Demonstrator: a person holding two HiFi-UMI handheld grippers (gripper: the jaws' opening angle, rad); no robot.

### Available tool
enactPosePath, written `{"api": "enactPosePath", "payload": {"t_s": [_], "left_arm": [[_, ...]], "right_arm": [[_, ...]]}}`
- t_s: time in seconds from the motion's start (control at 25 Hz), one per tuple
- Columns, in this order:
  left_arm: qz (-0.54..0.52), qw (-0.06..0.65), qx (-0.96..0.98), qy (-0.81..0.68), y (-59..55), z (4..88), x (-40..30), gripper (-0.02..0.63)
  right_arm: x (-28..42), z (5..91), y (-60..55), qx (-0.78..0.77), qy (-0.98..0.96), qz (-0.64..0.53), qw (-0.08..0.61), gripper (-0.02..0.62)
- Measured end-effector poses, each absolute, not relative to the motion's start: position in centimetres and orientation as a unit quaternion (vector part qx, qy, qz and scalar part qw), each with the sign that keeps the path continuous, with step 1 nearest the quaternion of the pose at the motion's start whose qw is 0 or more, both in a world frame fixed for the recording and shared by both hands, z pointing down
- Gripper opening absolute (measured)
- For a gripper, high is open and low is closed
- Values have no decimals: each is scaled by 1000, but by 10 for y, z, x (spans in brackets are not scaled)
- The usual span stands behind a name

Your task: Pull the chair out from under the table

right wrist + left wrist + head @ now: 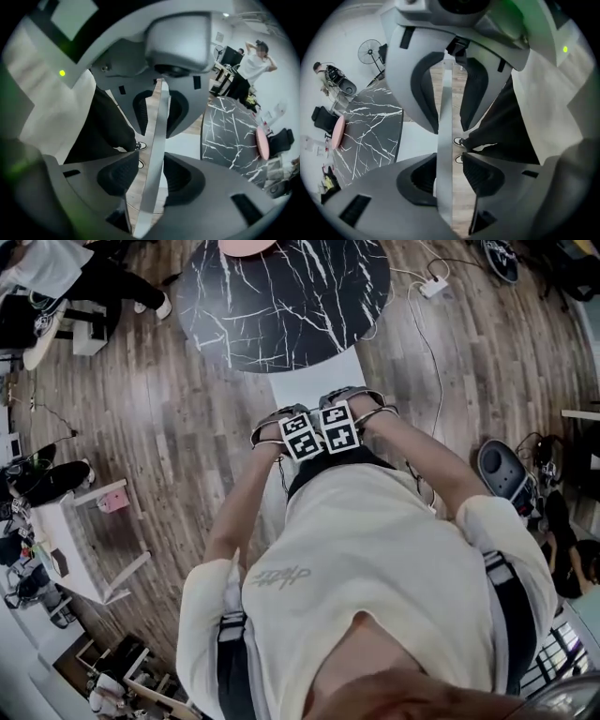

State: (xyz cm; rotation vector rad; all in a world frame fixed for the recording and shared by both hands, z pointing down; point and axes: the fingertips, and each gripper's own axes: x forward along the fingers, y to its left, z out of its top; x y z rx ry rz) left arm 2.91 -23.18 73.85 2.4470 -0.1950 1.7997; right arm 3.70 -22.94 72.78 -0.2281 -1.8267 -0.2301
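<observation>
Wooden floor (159, 427); left gripper (274, 430), right gripper (361, 409) clamp thin-backed pale chair (314, 381).

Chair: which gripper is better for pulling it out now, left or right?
Neither wins, I think. The left gripper and the right gripper each clamp the chair back, side by side, so pulling with both together looks best.
</observation>
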Motion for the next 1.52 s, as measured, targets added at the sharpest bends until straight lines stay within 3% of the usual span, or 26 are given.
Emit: {"api": "enactPosePath", "payload": {"t_s": [0.32,0.52,0.84,1.52], "left_arm": [[607,30,793,-35,-232,769,40,163],[603,31,797,-35,-238,777,42,148],[597,20,800,-54,-242,778,42,92],[590,53,804,-43,-226,777,47,89]], "right_arm": [[42,757,-230,-104,-777,-76,616,153],[44,765,-238,-97,-774,-86,619,101],[43,769,-238,-88,-777,-79,618,95],[50,769,-224,-55,-789,-40,611,84]]}}
